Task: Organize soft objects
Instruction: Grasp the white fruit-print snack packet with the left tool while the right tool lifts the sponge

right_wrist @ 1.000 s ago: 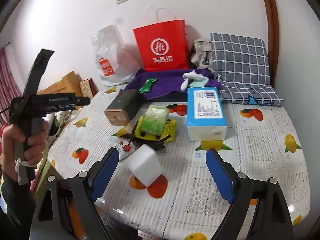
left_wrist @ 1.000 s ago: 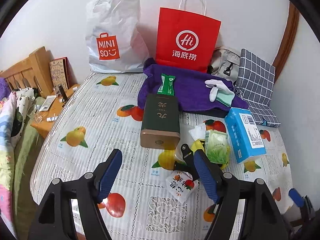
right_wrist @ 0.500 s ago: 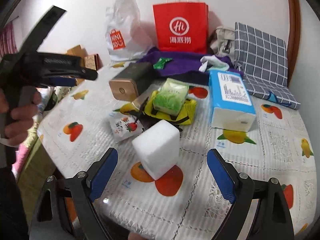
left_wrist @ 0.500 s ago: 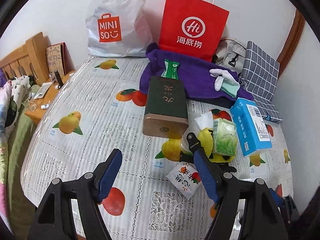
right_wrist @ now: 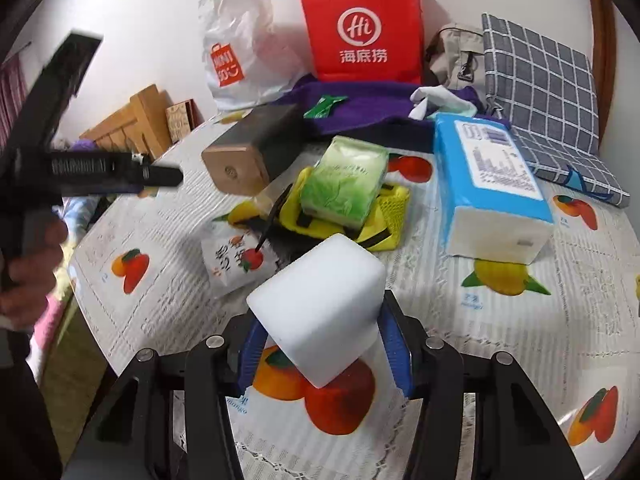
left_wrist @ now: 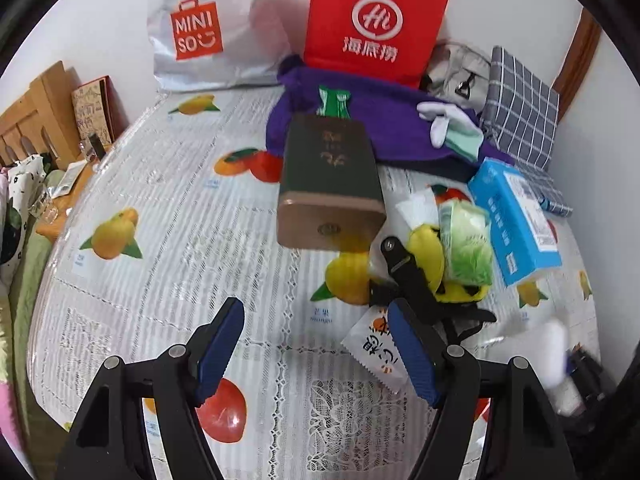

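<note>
Foam first — a white, soft-looking rectangular sponge block (right_wrist: pixel 320 312) stands on the fruit-printed plastic tablecloth (right_wrist: pixel 520 340), right between the blue pads of the right gripper (right_wrist: pixel 324 354). Its jaws are closing around the block; the pads sit against its lower flanks, though I cannot tell whether they are pressing into it yet. The block leans a little, its long axis rising away from the gripper and tipped toward the cluttered middle of the table, so the pads meet it across its narrow width, low down. That is the relation the lift depends on: the block lies dead ahead of the right hand's tool, not the left's.

The left gripper (left_wrist: pixel 316 354) hangs off to the side with its jaws apart and nothing between them, only bare tablecloth below. A white snack packet with red fruit print (left_wrist: pixel 376 350) lies just beside its right finger. From that side the sponge block (left_wrist: pixel 554 350) shows only as a blurred white patch at the far right — well apart from the left tool.

Behind the block sit a green-wrapped tissue pack (right_wrist: pixel 344 180) on a yellow mesh pouch (right_wrist: pixel 384 224), and a blue tissue pack (right_wrist: pixel 488 176) to the right. My guess is the grasp is the step in hand, with the sorting barely begun.
</note>
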A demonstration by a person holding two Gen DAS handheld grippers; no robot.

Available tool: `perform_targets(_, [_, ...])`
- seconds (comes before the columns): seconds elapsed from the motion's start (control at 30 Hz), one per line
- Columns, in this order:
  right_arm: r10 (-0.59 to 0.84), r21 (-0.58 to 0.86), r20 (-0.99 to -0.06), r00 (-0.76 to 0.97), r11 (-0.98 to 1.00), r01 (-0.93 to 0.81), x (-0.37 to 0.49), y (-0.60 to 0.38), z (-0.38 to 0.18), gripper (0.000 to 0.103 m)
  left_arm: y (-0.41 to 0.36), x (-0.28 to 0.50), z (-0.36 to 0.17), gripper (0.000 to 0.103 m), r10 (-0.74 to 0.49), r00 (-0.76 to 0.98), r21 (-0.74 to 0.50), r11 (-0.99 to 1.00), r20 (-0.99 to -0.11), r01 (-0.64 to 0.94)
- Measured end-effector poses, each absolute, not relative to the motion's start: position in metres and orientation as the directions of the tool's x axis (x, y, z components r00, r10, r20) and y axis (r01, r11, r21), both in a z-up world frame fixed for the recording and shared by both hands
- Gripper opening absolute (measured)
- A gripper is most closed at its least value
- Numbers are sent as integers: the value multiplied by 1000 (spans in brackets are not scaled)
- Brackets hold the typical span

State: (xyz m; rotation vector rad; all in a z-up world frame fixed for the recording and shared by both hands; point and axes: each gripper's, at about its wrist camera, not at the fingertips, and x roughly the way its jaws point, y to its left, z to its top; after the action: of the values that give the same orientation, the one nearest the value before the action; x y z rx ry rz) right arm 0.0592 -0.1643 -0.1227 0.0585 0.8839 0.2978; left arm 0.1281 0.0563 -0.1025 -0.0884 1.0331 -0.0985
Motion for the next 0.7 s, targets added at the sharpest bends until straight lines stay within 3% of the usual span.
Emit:
perform_targets(0.43, [166, 137, -759, 630, 986, -94, 63, -216, -118, 53, 6, 132, -150, 73, -164, 414, -76, 973, -895, 220])
perform_targets(0.53, [151, 131, -759, 633, 988, -78, 62, -224, -120, 53, -8, 131, -159, 86, -156, 415, -41, 961, -897, 272])
perform_targets(0.6, [141, 129, -763, 630, 989, -65, 64, -229, -123, 53, -19, 125, -163, 87, -112, 434, 29, 952, -894, 306])
perform_targets(0.7, [128, 123, -771, 624, 991, -52, 66, -234, -130, 53, -22, 117, -164, 86, -133, 464, 29, 945, -876, 326])
